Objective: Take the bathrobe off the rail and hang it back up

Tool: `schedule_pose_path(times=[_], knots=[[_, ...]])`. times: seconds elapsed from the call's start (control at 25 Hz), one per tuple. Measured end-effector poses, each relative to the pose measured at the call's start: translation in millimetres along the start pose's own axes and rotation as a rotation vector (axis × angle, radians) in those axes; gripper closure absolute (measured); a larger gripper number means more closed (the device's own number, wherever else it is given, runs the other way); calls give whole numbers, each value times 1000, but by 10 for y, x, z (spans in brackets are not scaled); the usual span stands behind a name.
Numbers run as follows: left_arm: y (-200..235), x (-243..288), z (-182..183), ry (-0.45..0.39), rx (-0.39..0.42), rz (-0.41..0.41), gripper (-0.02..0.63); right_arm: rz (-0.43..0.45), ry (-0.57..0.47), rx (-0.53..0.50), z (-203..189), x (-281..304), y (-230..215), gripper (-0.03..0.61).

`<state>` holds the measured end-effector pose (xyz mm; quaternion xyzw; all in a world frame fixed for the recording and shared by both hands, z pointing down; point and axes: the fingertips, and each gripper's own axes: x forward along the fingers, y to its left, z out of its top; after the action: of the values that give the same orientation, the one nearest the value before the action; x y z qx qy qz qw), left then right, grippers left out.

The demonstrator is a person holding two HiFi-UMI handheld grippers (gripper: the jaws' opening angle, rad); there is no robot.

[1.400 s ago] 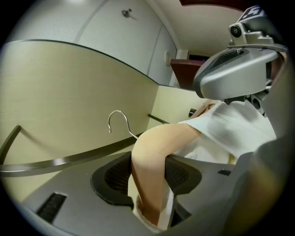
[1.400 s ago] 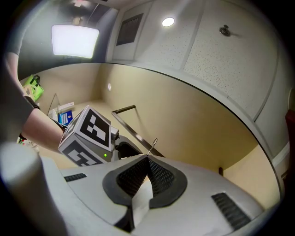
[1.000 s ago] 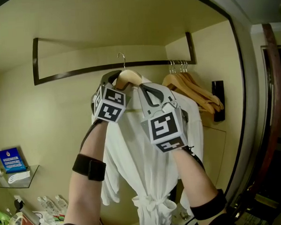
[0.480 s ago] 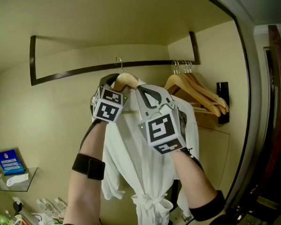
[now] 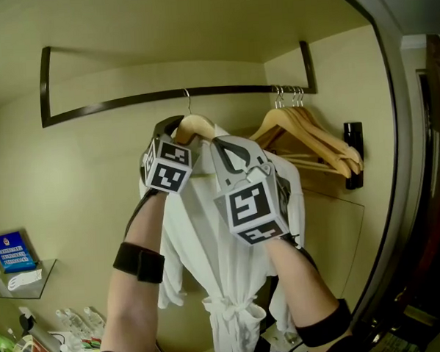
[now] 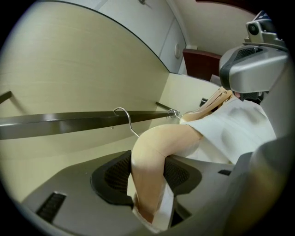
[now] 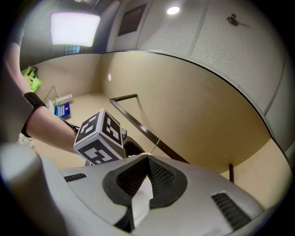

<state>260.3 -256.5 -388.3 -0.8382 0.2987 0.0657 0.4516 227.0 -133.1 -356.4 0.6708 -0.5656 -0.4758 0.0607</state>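
A white bathrobe (image 5: 209, 246) hangs on a wooden hanger (image 5: 197, 123) just under the dark rail (image 5: 128, 101). The hanger's wire hook (image 5: 188, 98) stands level with the rail; whether it rests on it I cannot tell. My left gripper (image 5: 175, 126) is shut on the hanger's left shoulder, with robe cloth under the wood; the left gripper view shows the hanger (image 6: 156, 147) pinched between the pads and the hook (image 6: 122, 113) against the rail (image 6: 60, 122). My right gripper (image 5: 229, 145) is shut on the robe by the collar, white cloth (image 7: 143, 196) showing between its pads.
Several empty wooden hangers (image 5: 306, 134) hang at the rail's right end, close to the robe. A black fitting (image 5: 353, 153) sits on the right side wall. Low on the left are a glass shelf (image 5: 27, 281), a blue card (image 5: 10, 250) and small bottles (image 5: 73, 319).
The hanger's hook stood clearly above the rail a second ago and now sits level with it. Both grippers kept their grips and shifted slightly with the robe.
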Motion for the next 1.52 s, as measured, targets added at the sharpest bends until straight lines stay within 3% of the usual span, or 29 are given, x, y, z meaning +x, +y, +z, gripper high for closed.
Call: schedule_pose_path(times=[0.32, 0.48, 0.68, 0.84, 0.96, 1.04, 1.16, 1.24, 1.36, 1.52], knots=[[5, -26, -39, 28, 33, 22, 403, 4, 5, 26, -80, -76, 9, 558], [23, -120, -74, 42, 38, 73, 397, 12, 9, 46, -107, -174, 0, 558], [-32, -455, -36, 49, 94, 135, 391, 42, 15, 74, -167, -369, 79, 558], [-223, -827, -15, 81, 178, 150, 391, 67, 13, 111, -221, -589, 143, 558], [-438, -1146, -66, 115, 182, 144, 393, 98, 16, 146, -288, -776, 250, 558], [-606, -1308, -113, 139, 160, 140, 409, 115, 22, 167, -372, -898, 291, 558], [-908, -1514, -200, 192, 112, 136, 483, 155, 36, 222, -600, -1092, 352, 558], [-1115, -1739, -300, 234, 55, 137, 555, 190, 53, 272, -759, -1265, 487, 558], [-1425, -2161, -516, 296, -50, 128, 611, 230, 87, 340, -950, -1560, 787, 558], [-1895, -2871, -1006, 410, -215, 113, 611, 302, 158, 422, -1223, -1980, 1350, 558]])
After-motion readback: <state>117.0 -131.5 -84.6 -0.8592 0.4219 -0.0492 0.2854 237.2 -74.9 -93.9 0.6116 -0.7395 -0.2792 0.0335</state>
